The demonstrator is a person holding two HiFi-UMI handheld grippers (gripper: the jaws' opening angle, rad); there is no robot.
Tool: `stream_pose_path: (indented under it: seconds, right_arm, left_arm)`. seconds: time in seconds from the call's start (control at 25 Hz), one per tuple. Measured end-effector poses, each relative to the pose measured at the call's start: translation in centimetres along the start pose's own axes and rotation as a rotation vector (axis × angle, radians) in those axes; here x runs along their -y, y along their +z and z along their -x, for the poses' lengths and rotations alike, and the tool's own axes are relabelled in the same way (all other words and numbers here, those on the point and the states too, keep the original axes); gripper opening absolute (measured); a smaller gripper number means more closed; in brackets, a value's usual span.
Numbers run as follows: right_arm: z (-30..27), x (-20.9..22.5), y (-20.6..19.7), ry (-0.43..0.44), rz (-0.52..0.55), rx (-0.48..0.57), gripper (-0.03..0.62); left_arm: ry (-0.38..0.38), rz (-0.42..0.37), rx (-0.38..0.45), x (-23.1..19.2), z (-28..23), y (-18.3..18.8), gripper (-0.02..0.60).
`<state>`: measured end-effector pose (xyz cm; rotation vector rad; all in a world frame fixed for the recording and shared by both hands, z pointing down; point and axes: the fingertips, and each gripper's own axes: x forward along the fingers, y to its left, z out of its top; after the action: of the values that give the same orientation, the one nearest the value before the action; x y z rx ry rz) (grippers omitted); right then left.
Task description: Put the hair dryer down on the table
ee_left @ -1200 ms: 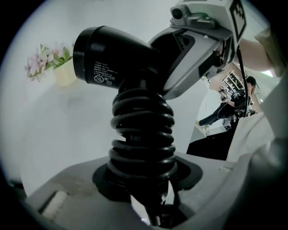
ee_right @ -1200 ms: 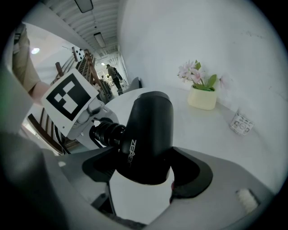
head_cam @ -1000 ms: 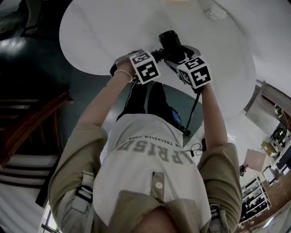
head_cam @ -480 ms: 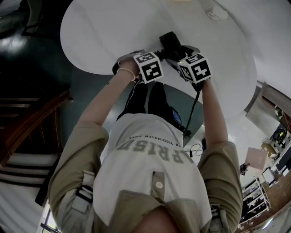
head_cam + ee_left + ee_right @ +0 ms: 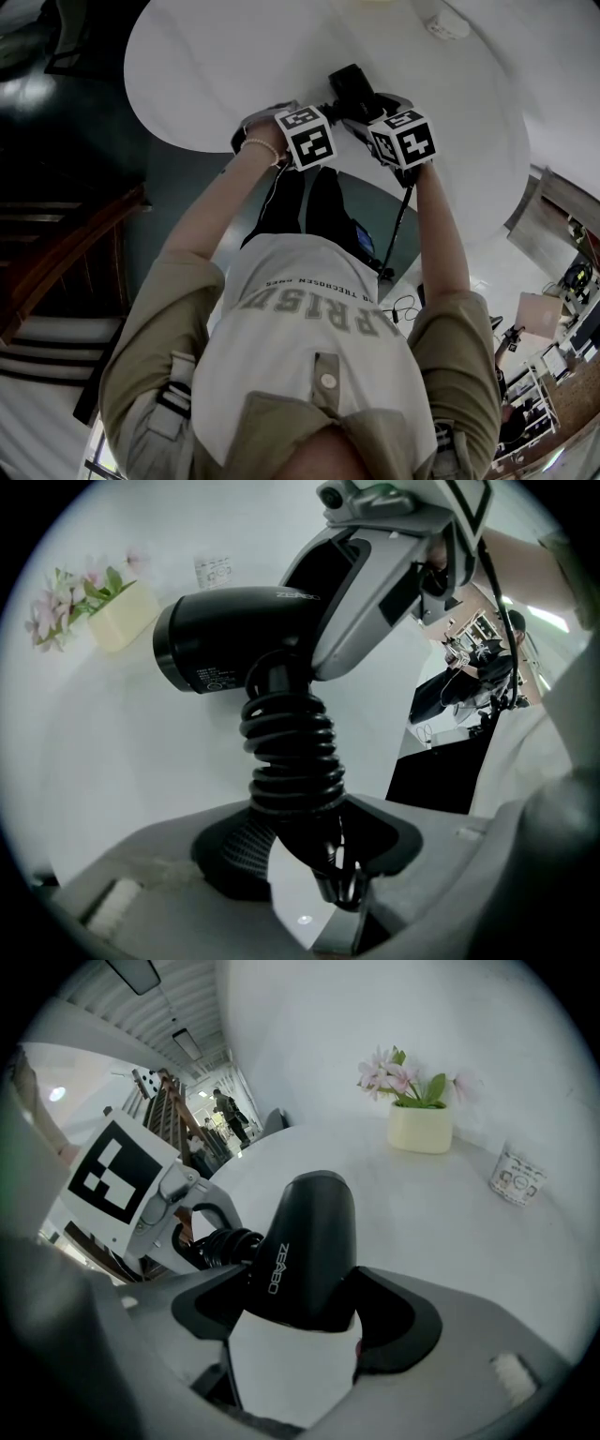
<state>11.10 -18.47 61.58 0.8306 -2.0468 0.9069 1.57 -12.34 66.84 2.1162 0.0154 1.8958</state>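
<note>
The black hair dryer (image 5: 352, 86) is held over the round white table (image 5: 206, 66) near its front edge. Its cord is coiled around the handle (image 5: 286, 752). My left gripper (image 5: 300, 850) is shut on the lower end of that wrapped handle. My right gripper (image 5: 300, 1326) is shut on the barrel (image 5: 305, 1241), whose open end points toward the table's middle. In the head view the left gripper (image 5: 326, 112) and the right gripper (image 5: 375, 114) sit side by side under their marker cubes. I cannot tell whether the dryer touches the tabletop.
A cream pot of pink flowers (image 5: 420, 1124) and a small printed cup (image 5: 516, 1177) stand farther back on the table. The dryer's power cord (image 5: 403, 225) hangs off the table edge toward the floor. Dark floor and stairs lie to the left.
The two marker cubes have drawn slightly closer together. The hair dryer stays in both grips at almost the same spot.
</note>
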Motion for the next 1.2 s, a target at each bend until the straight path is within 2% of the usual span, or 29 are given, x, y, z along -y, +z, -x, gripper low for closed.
stream_pose_path:
  seconds: [0.4, 1.2]
  right_arm:
    - [0.1, 0.6, -0.1, -0.009, -0.078, 0.041, 0.356]
    - [-0.5, 1.7, 0.0, -0.044, -0.142, 0.067, 0.356]
  left_arm:
    - [-0.006, 0.010, 0.014, -0.1, 0.1, 0.4, 0.229]
    - [0.117, -0.074, -0.017, -2.9, 0.3, 0.7, 0.229]
